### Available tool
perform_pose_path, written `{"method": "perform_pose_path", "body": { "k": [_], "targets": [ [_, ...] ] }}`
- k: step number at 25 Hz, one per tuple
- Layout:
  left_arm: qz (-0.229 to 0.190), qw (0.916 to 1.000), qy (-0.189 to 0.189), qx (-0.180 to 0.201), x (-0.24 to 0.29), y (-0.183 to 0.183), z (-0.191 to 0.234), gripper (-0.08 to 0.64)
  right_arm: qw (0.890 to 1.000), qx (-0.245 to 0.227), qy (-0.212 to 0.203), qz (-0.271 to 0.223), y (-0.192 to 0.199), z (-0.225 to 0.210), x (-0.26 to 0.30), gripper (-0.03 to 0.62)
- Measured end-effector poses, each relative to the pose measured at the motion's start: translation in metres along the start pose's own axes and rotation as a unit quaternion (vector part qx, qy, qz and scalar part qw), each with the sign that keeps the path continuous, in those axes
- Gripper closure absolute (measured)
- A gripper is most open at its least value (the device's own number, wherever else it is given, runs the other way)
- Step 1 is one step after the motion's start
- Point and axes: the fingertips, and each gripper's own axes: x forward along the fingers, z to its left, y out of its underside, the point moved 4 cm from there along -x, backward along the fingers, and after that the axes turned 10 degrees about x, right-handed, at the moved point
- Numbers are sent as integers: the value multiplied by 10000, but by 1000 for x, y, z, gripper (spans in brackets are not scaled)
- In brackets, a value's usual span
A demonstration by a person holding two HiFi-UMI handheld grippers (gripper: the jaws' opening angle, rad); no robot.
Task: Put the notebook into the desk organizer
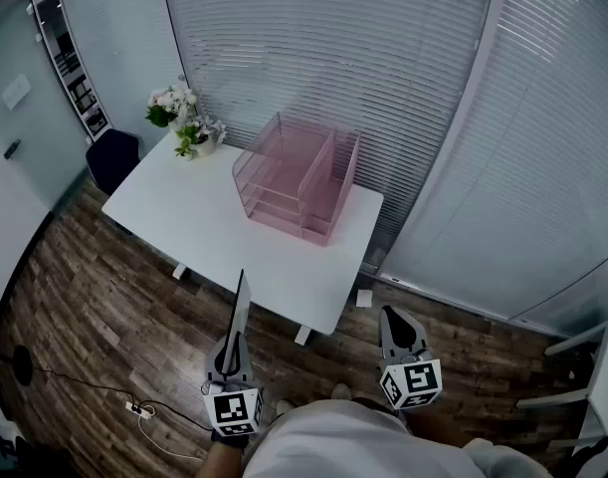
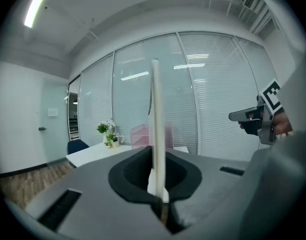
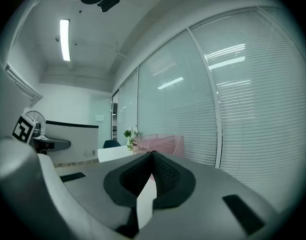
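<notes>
Between the jaws of the left gripper [image 2: 160, 199], which were closed on its lower edge, stood the notebook [image 2: 155, 129], thin, pale and seen edge-on. It rose upright out of the jaws. From the head view the notebook [image 1: 239, 312] projected forward from the left gripper [image 1: 231, 352] toward the desk [image 1: 199, 217] and stopped short of its near edge, over the wooden floor [image 1: 95, 317]. The right gripper [image 3: 151, 156] held its jaws tip to tip with nothing clamped between them; it hung level with the left one, well apart [image 1: 401, 339]. Farther out, the pink desk organizer [image 1: 299, 172] stood on the far right part of the white desk, flowers [image 1: 184, 118] at the far left corner, and a dark blue chair [image 1: 112, 157] beyond that. Slatted blinds [image 1: 383, 58] closed the background.
</notes>
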Motion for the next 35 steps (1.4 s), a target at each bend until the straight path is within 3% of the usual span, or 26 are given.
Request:
{"method": "perform_pose_path", "body": {
  "k": [14, 21, 24, 28, 35],
  "targets": [
    [167, 9999, -34, 6, 16, 0, -12, 545, 9996, 185, -198, 89, 4, -17, 13, 580],
    [215, 9992, -287, -179, 26, 4, -37, 545, 9981, 83, -453, 421, 24, -47, 25, 580],
    [320, 9991, -198, -209, 29, 12, -40, 545, 9973, 81, -431, 595, 34, -50, 29, 580],
    [184, 9995, -120, -242, 51, 9, -20, 545, 9980, 21, -309, 554, 27, -45, 54, 580],
    [10, 9990, 352, -292, 117, 7, 31, 545, 9985, -3, 2, 553, 20, -14, 118, 580]
  ]
}}
